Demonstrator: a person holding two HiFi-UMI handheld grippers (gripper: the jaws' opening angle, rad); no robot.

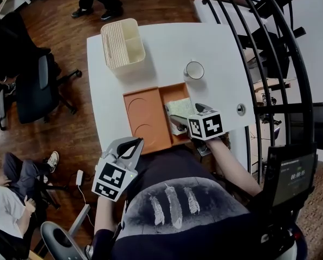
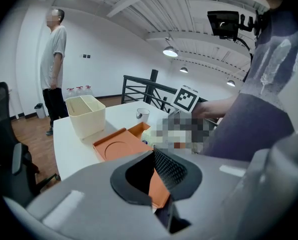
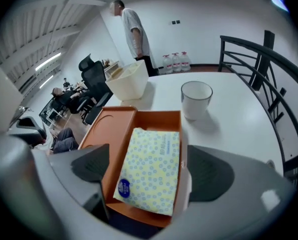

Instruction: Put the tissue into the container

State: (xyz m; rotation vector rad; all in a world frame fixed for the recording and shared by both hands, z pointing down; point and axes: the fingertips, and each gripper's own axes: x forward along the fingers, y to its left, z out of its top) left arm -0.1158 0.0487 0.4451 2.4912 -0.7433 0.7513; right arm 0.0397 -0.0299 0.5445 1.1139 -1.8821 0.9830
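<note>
The tissue pack [image 1: 179,108] [image 3: 149,169], yellow with blue dots, lies lengthwise inside the orange container [image 1: 175,87] [image 3: 154,116] near the table's front edge. My right gripper [image 1: 186,115] [image 3: 148,176] hangs just above it, open. Its pads stand wide on either side of the pack and do not touch it. The container's orange lid [image 1: 145,118] [image 2: 120,146] lies flat against the box's left side. My left gripper [image 1: 134,145] [image 2: 156,176] is held off the table's front edge by the person's lap, jaws shut, nothing in them.
A cream slatted bin [image 1: 122,42] stands at the far left corner of the white table [image 1: 215,42]. A white cup [image 1: 194,70] [image 3: 196,99] sits just beyond the container. A black railing [image 1: 270,47] runs along the right; an office chair [image 1: 37,85] and people are to the left.
</note>
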